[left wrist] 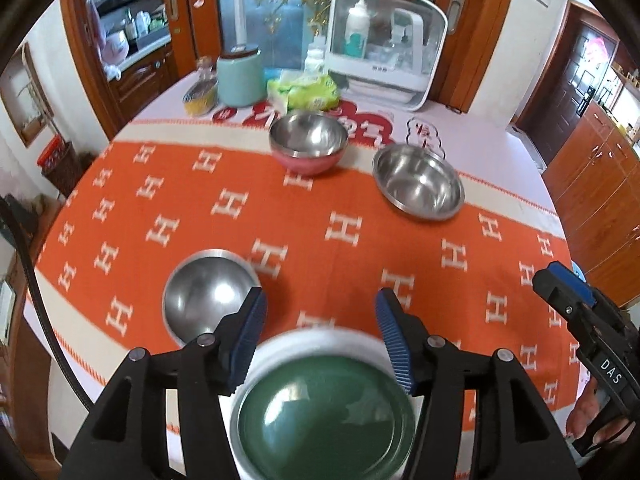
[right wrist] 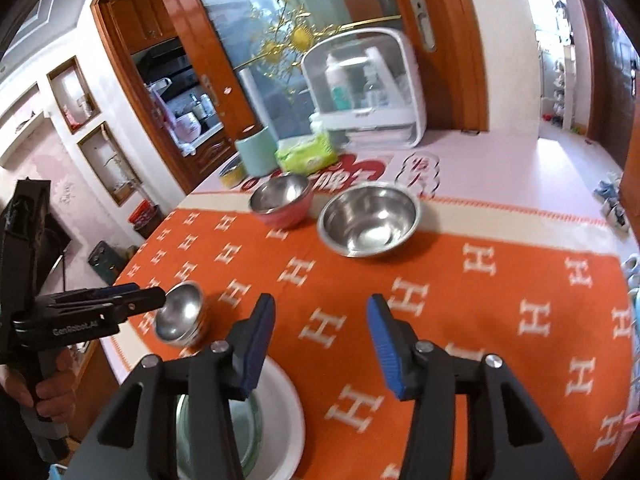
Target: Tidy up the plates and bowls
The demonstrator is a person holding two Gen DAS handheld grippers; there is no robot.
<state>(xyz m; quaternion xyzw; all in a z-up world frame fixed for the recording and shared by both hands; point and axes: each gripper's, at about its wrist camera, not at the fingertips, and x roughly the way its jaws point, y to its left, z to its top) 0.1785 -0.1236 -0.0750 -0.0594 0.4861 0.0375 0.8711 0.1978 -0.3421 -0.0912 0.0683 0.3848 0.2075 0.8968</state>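
We see the left gripper [left wrist: 320, 312] with fingers spread wide, holding nothing, hovering over a green bowl [left wrist: 324, 412] that sits mouth up on a white plate [left wrist: 320, 338] at bottom centre of the left view. Bowls are round, so no long axis to report. A small steel bowl [left wrist: 208, 292] sits lower left, tipped with its mouth toward the camera, just beside the left finger. Upper middle: pink-sided steel bowl [left wrist: 308, 142], upright; to its right a larger steel bowl [left wrist: 418, 182], upright, apart from it. All rest on the orange H-pattern cloth [left wrist: 360, 232]. The right gripper [right wrist: 320, 320] is also spread and empty, over bare cloth right of the plate. Behind the bowls: a teal canister [left wrist: 240, 80], a green wipes pack [left wrist: 306, 92], a white cabinet [left wrist: 386, 48].
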